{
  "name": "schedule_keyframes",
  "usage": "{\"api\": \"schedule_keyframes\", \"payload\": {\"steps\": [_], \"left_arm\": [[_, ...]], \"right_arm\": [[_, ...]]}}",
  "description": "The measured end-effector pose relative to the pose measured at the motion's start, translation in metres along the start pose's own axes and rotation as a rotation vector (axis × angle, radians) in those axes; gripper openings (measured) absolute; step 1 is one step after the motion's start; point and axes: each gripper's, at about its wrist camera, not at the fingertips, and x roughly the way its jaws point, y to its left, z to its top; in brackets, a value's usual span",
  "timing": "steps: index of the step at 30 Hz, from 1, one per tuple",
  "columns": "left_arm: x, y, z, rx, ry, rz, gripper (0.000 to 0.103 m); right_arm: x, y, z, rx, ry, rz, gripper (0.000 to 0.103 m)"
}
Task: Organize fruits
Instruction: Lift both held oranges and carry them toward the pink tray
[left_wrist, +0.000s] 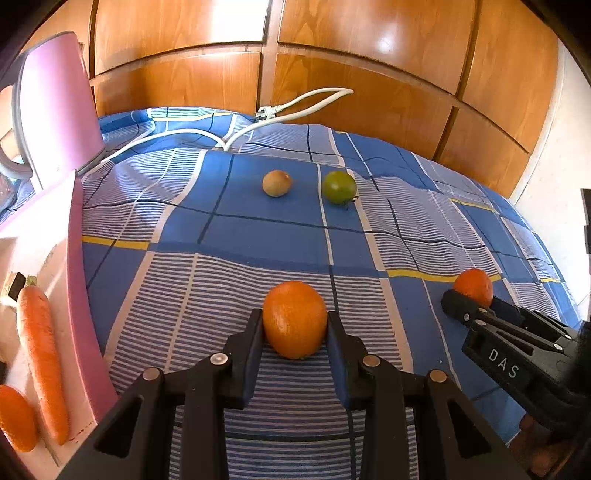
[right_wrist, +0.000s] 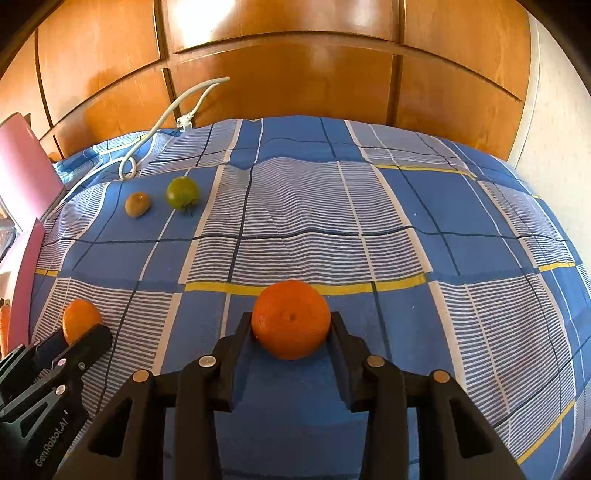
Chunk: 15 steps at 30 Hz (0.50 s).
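My left gripper (left_wrist: 294, 325) is shut on an orange (left_wrist: 294, 319) just above the blue checked cloth (left_wrist: 258, 229). My right gripper (right_wrist: 291, 328) is shut on a second orange (right_wrist: 291, 319); in the left wrist view it (left_wrist: 469, 299) shows at the right holding that orange (left_wrist: 474, 286). In the right wrist view the left gripper (right_wrist: 83, 330) and its orange (right_wrist: 79, 317) sit at the lower left. A brown kiwi (left_wrist: 277, 183) and a green tomato (left_wrist: 338, 187) lie side by side farther back; the right wrist view also shows the kiwi (right_wrist: 137, 204) and tomato (right_wrist: 182, 192).
A pink tray (left_wrist: 79, 295) at the left holds a carrot (left_wrist: 40, 354) and another orange (left_wrist: 14, 417). A pink kettle (left_wrist: 55, 107) stands at the back left with a white cable (left_wrist: 207, 134) across the cloth. Wooden panels (left_wrist: 332, 55) close the back.
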Motion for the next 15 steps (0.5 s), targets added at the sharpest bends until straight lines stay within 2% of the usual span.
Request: {"api": "schedule_keyframes", "payload": {"steps": [15], "left_arm": [[0.0013, -0.0016, 0.0001, 0.009, -0.001, 0.003, 0.032]], "right_arm": [[0.0003, 0.0005, -0.0006, -0.006, -0.009, -0.004, 0.04]]}}
